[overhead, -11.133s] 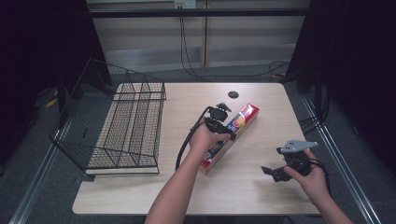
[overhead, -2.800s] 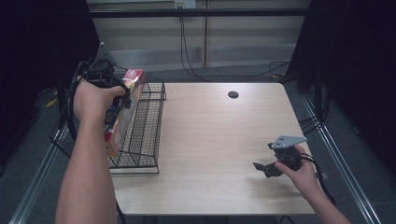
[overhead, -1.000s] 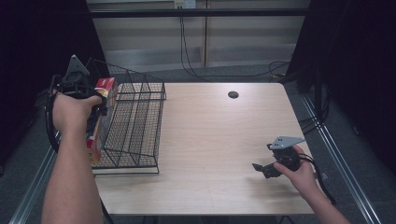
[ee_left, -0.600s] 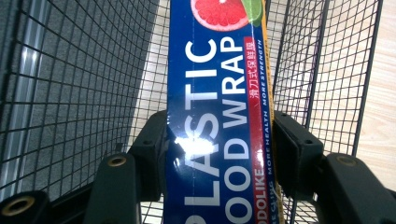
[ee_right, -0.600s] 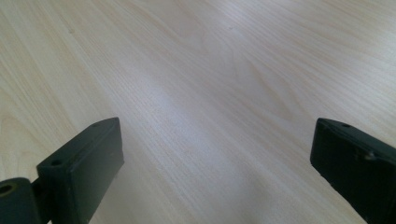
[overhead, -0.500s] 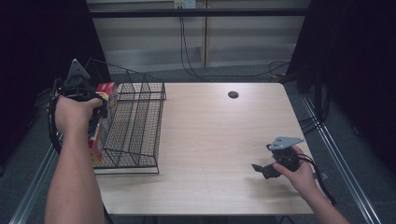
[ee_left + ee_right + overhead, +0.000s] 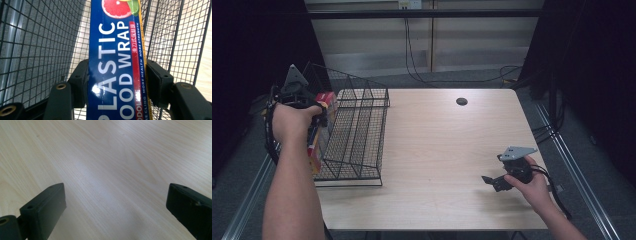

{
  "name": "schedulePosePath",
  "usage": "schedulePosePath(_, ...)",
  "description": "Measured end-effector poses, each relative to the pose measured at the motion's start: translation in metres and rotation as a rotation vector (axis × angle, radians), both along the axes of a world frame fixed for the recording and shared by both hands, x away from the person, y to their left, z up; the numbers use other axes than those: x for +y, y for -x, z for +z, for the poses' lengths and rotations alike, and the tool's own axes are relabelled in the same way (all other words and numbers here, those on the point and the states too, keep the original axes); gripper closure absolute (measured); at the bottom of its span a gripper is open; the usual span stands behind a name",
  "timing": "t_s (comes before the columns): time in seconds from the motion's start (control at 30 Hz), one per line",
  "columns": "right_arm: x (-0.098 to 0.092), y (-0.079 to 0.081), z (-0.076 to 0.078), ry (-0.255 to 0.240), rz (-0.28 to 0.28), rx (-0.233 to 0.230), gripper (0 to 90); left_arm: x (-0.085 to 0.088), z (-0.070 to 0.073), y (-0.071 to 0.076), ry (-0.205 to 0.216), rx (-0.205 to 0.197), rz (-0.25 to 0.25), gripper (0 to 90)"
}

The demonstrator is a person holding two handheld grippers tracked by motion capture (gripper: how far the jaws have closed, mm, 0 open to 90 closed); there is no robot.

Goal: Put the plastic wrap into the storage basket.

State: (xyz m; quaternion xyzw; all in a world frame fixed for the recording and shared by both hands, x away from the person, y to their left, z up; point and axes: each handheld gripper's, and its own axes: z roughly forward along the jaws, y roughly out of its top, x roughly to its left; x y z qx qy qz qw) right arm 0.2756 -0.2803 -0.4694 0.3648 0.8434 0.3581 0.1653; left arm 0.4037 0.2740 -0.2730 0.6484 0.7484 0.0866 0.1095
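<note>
A long blue box of plastic food wrap (image 7: 117, 60) with a grapefruit picture is clamped between the jaws of my left gripper (image 7: 117, 82), which is shut on it. In the high view that box (image 7: 319, 131) hangs nearly upright at the left wall of the black wire basket (image 7: 357, 135), with the left gripper (image 7: 304, 112) at the table's far left. Basket mesh (image 7: 37, 45) surrounds the box on both sides. My right gripper (image 7: 494, 182) rests low over the wooden table (image 7: 447, 145) near the front right, open, with bare wood (image 7: 112, 170) between its jaws.
A small dark hole (image 7: 461, 101) sits in the tabletop at the back. Cables (image 7: 412, 45) hang behind the table against a pale panel. Metal rails (image 7: 572, 165) run along both sides of the table.
The left gripper has carried the box slightly lower and closer to the basket's left side. The right gripper has stayed put.
</note>
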Motion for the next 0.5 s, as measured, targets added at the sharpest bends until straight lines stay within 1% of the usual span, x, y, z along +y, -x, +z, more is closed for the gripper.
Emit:
schedulePosePath(0.07, 0.0, 0.0, 0.0, 0.001, 0.0, 0.0, 2.4, 0.002, -0.001, -0.001, 0.004, 0.006, -0.007, 43.6)
schedulePosePath(0.13, 0.0, 0.0, 0.0, 0.001, 0.0, 0.001, 2.4, 0.004, -0.003, -0.003, 0.014, 0.009, 0.0, 43.6)
schedulePosePath(0.23, 0.0, 0.0, 0.0, 0.001, 0.0, 0.001, 2.4, 0.005, -0.005, -0.004, 0.013, 0.01, 0.007, 43.5)
schedulePosePath(0.3, 0.0, 0.0, -0.001, 0.005, 0.001, -0.002, 2.4, 0.006, -0.007, -0.006, 0.015, 0.019, 0.006, 43.5)
schedulePosePath(0.33, 0.0, 0.0, -0.001, 0.004, 0.0, -0.002, 2.4, 0.007, -0.008, -0.007, 0.015, 0.017, 0.003, 43.4)
schedulePosePath(0.4, 0.0, -0.001, -0.001, 0.005, 0.0, -0.002, 2.4, 0.008, -0.009, -0.009, 0.023, 0.015, 0.013, 43.4)
schedulePosePath(0.5, 0.0, -0.001, -0.001, 0.005, -0.001, -0.002, 2.4, 0.008, -0.011, -0.011, 0.019, 0.013, 0.017, 43.2)
